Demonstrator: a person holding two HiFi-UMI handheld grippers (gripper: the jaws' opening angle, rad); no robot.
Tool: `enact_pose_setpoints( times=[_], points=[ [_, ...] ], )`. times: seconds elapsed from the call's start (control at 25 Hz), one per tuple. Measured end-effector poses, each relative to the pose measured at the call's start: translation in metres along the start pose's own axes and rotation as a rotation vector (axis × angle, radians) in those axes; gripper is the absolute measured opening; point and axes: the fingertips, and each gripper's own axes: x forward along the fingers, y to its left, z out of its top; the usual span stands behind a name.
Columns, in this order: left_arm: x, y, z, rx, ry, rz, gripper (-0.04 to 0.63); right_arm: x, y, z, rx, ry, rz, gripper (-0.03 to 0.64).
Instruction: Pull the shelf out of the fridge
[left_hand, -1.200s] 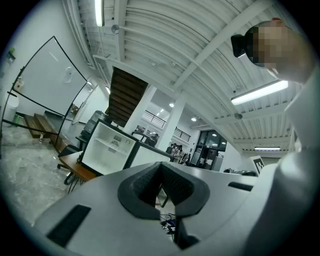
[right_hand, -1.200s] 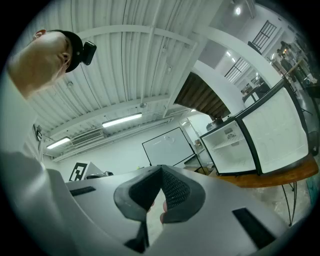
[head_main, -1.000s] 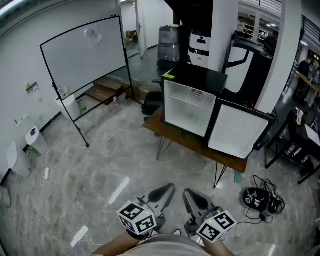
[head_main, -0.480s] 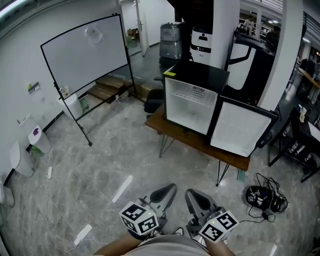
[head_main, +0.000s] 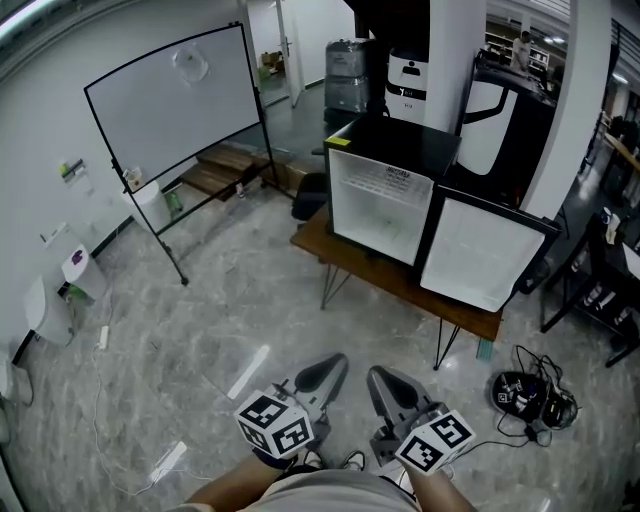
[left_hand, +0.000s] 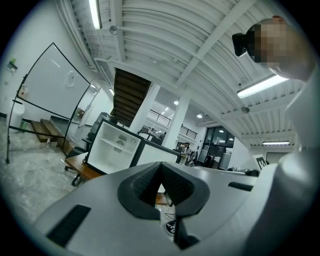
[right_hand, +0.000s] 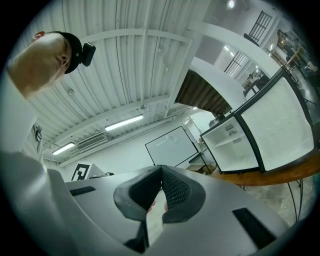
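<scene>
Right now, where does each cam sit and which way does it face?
Head view: on the person's head, looking steeply down at floor, open fridge and whiteboard; left gripper, right gripper and torso at bottom.
Left gripper view: on the left gripper, tilted up toward fridge and ceiling; its shut jaws, torso right.
Right gripper view: on the right gripper, tilted up at ceiling; its shut jaws, torso left.
Shared: both gripper views catch the fridge's shelf.

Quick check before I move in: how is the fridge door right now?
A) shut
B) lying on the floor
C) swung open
C: the fridge door stands swung open beside the white inside of the fridge on the wooden table.
</scene>
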Motion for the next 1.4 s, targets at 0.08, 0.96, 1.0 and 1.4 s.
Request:
enact_pose_setpoints(
  times=[0.08, 0.96, 1.0, 1.4],
  points=[
    [0.005, 0.002, 0.0, 0.01, -0.006, 0.018, 0.006, -0.001, -0.006, 0.002, 0.002, -0.007, 0.003, 0.014],
    [0.112, 0.144, 0.034, -0.092, 0.018, -0.037, 0.006, 0.133, -0.11, 0.018, 0.112, -0.059, -0.086, 0.014],
    [0.119, 0.156, 0.039, -0.096, 0.018, -0.048, 0.006, 0.146, -0.116, 0.019, 0.115, -0.066, -0.096, 0.014],
    [0.17, 0.235, 0.062, -0.157, 0.039, -0.144, 0.006, 0.234, -0.179, 0.03, 0.311, -0.203, -0.179, 0.014]
  ],
)
